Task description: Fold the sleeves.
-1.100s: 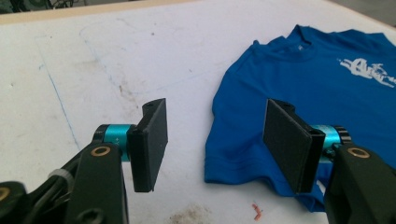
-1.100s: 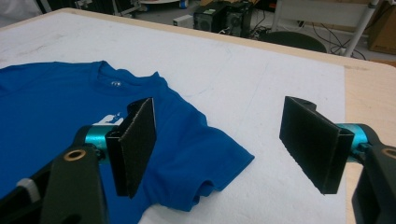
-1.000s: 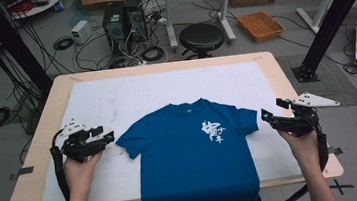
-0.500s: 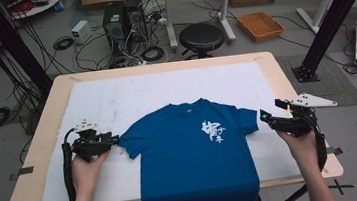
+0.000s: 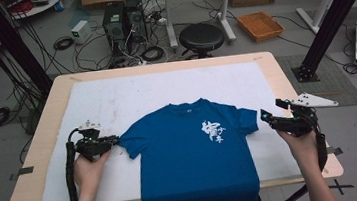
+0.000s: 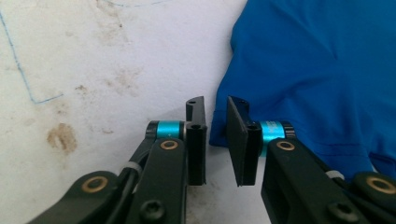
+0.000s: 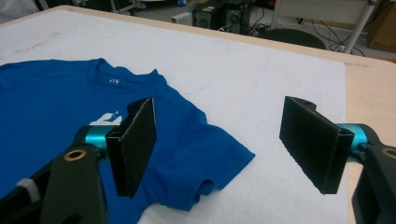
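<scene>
A blue T-shirt (image 5: 192,154) with a white print lies flat, front up, on the white mat (image 5: 116,97). My left gripper (image 5: 116,139) lies low at the shirt's left sleeve. In the left gripper view its jaws (image 6: 215,105) have just been closing and stand a narrow gap apart. The sleeve's edge (image 6: 218,136) lies between them, and the pads do not press it. My right gripper (image 5: 263,116) hovers just off the right sleeve. In the right gripper view it (image 7: 219,107) stands wide open above that sleeve's hem (image 7: 210,168), with nothing gripped.
The mat covers most of the wooden table (image 5: 285,79). Bare mat lies behind the shirt and to both sides. Beyond the table stand a black stool (image 5: 201,36), computer cases (image 5: 122,18) with cables, and a brown tray (image 5: 260,25) on the floor.
My left gripper has moved right and down to the left sleeve, and its jaws have narrowed from wide to a small gap. The right gripper and the shirt have stayed put.
</scene>
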Demonstrator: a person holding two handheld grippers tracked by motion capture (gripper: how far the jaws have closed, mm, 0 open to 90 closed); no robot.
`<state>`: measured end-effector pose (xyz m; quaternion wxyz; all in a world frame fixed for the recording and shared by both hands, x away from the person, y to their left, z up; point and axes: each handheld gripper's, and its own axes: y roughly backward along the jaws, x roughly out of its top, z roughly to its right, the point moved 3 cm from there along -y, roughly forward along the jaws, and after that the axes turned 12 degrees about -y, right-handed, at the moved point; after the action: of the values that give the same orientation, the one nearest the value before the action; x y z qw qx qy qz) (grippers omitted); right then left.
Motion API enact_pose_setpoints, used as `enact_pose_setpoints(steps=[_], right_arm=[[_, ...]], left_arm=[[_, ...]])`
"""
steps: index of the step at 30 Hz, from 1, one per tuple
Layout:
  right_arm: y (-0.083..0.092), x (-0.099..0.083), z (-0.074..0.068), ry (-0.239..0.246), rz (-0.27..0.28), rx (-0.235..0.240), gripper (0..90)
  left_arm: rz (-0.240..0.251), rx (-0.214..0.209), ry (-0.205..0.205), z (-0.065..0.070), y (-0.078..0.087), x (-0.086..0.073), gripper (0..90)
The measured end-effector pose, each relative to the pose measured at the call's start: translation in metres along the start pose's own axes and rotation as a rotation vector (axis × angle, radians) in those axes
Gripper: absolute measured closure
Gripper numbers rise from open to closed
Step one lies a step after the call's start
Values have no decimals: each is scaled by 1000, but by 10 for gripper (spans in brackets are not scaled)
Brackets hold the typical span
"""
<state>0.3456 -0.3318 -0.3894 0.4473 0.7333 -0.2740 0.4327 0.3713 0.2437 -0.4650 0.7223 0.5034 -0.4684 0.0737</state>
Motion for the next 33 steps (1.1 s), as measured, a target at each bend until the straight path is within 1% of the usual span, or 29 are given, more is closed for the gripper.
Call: enact_pose_setpoints(steps=[1,2,3,5,6,10,13,15,17,18,21,23,25,29,33], right_arm=[[0,0,0,1,1,1,268],[0,0,0,2,1,1,269],[0,0,1,3,2,3,268],[0,0,1,4,4,2,269],[0,0,0,2,2,3,268],[2,2,0,0,8,3,269],[4,3,1,1,17,1,269],[6,4,1,-1,20,-1,269],[7,5,1,3,26,-1,269],[8,5,0,0,26,-3,268],[10,6,1,-2,38,-6,269],[10,6,2,0,38,-7,269],[11,6,3,-3,39,-10,269],[11,6,3,-3,39,-10,268],[11,6,2,4,38,-7,268]], left_arm=[[-4,-1,-3,0,0,0,797],[1,1,1,1,-1,-1,804],[3,-11,-1,1,-1,-1,824],[10,-19,1,1,-1,-1,865],[18,-28,-3,1,0,0,871],[62,-49,8,1,5,3,879],[88,-55,17,2,12,9,880],[101,-48,16,4,17,15,880],[113,-51,13,8,21,22,880],[122,-56,21,11,23,28,879],[132,-64,36,18,26,39,879],[144,-65,36,26,27,47,879],[150,-75,32,34,27,56,879],[162,-99,39,48,22,68,879],[161,-130,39,63,11,81,879]])
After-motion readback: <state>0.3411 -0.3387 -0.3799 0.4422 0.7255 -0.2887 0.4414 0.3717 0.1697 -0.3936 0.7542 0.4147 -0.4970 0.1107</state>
